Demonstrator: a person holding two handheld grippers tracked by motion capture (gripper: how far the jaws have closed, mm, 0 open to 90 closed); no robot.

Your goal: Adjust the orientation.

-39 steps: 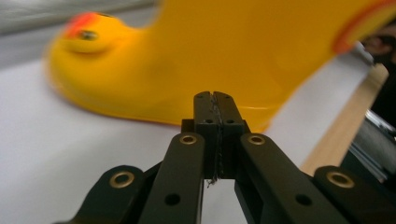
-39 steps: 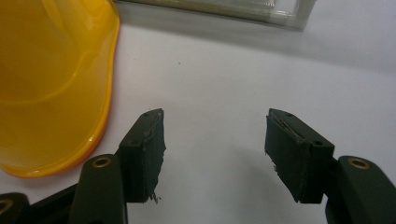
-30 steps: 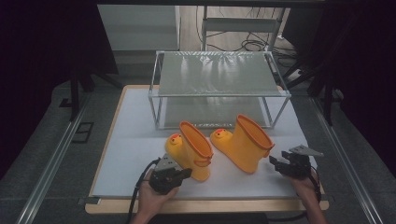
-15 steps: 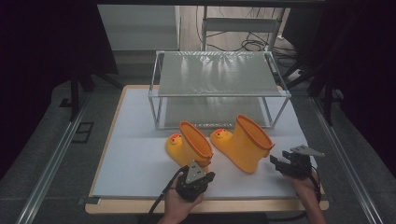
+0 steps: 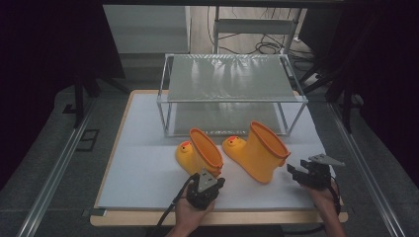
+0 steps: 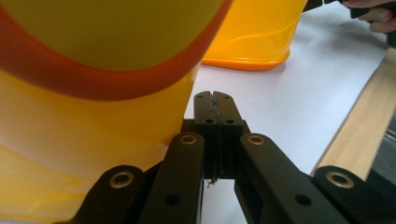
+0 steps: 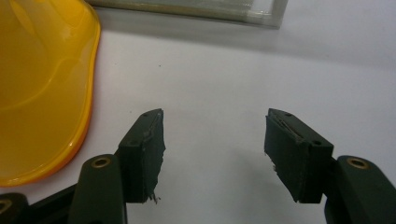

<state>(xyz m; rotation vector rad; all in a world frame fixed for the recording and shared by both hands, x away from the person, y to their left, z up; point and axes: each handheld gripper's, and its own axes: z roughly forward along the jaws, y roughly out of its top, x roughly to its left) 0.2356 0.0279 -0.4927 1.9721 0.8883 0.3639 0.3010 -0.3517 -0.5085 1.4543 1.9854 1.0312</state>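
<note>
We counted two yellow rubber boots with orange rims on the white mat. The left boot stood just beside the right boot, each with a small duck face on the toe. Behind them stood one metal-framed shelf rack, close to the boots. We could read no brand or writing anywhere.

We held two grippers. The left gripper had its jaws pressed together on nothing, their tips just beside the left boot's orange-rimmed shaft, near the mat's front edge. The right gripper had its jaws spread apart over bare mat, with the right boot's sole rim at its left. A wooden board lay under the mat.
</note>
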